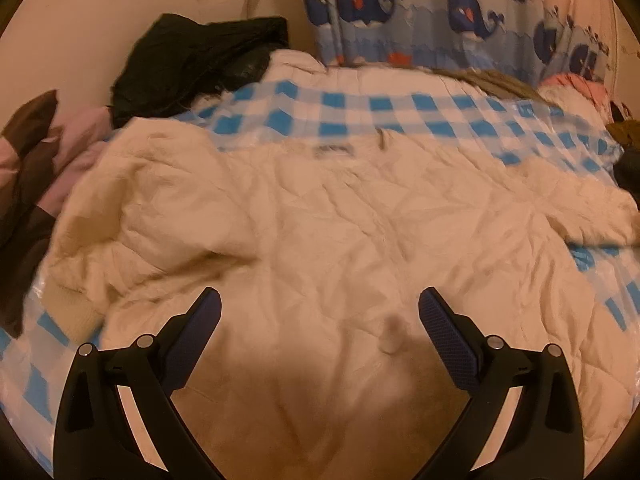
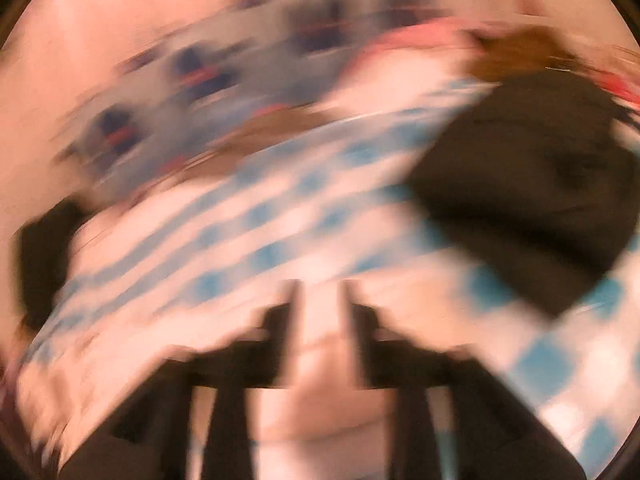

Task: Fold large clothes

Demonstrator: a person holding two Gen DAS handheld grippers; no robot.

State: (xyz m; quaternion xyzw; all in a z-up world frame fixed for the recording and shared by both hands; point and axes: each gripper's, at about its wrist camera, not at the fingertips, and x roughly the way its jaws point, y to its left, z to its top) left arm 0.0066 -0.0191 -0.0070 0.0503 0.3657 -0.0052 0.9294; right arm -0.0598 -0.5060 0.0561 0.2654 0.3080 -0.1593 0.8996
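A large cream quilted jacket (image 1: 320,208) lies spread on a blue-and-white checked sheet (image 1: 332,108); one sleeve (image 1: 580,208) reaches right and a bunched part (image 1: 120,208) lies at the left. My left gripper (image 1: 320,300) is open just above the jacket's near part, holding nothing. The right wrist view is heavily motion-blurred. My right gripper (image 2: 320,292) has its fingers close together with pale cream fabric (image 2: 320,360) between them, over the checked sheet (image 2: 248,216).
A black garment (image 1: 192,64) lies at the back left by the wall. Brown and pink clothes (image 1: 36,168) are piled at the left. A whale-print curtain (image 1: 440,12) hangs behind. A dark garment (image 2: 532,200) lies at the right in the right wrist view.
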